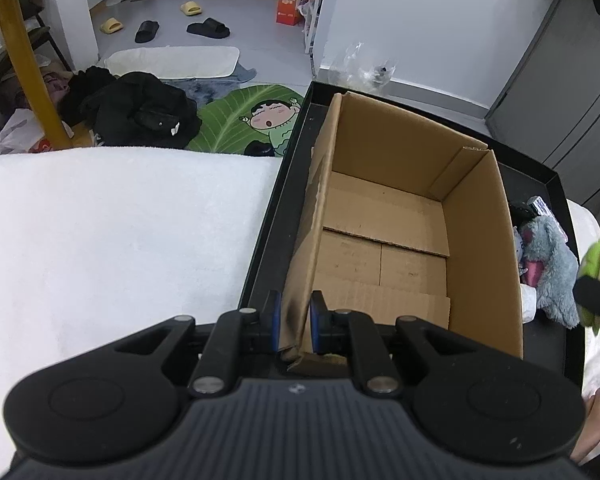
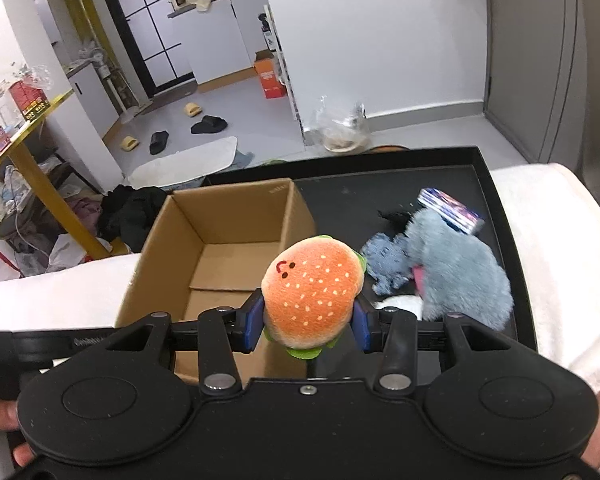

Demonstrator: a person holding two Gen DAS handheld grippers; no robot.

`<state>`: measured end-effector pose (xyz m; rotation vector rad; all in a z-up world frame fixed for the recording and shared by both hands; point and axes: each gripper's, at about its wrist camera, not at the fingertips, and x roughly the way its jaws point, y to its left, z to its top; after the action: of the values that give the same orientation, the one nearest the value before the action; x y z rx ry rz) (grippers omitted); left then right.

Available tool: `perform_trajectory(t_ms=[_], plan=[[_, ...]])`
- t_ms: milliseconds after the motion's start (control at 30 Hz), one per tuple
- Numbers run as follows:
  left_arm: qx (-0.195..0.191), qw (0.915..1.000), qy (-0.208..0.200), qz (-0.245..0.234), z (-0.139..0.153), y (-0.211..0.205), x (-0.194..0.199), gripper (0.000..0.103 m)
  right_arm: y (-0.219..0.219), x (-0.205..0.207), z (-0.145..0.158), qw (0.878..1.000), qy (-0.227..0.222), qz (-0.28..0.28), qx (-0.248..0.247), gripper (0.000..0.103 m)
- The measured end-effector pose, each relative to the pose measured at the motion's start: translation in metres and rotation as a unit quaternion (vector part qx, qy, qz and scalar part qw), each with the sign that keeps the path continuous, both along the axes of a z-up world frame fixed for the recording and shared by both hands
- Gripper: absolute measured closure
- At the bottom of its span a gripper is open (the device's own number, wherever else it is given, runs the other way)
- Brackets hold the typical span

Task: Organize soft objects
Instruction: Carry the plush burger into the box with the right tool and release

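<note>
White bedding [image 1: 112, 240] carries a black tray [image 1: 272, 216], and on it stands an open cardboard box [image 1: 384, 232]. My left fingers [image 1: 296, 322] are clenched on the box's near left wall, one inside and one outside. My right fingers [image 2: 306, 320] grasp a plush burger [image 2: 314, 296], held level above the box's near right corner. On the tray's right side, beside the box, a grey plush toy [image 2: 456, 268] lies against a small colourful packet [image 2: 450, 210].
</note>
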<state>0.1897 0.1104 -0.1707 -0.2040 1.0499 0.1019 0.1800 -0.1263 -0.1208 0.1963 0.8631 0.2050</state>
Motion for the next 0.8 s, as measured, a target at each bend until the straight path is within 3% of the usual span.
perform_trajectory(t_ms=[400, 800], plan=[[-0.015, 0.9998, -0.013, -0.009, -0.003, 0.004, 0.001, 0.09, 0.045, 0.019, 0.003, 0.999, -0.007, 0.043, 0.002, 0.058], [-0.029, 0.9994, -0.017, -0.003, -0.007, 0.011, -0.001, 0.092, 0.073, 0.029, -0.008, 0.997, 0.032, 0.071, 0.019, 0.055]])
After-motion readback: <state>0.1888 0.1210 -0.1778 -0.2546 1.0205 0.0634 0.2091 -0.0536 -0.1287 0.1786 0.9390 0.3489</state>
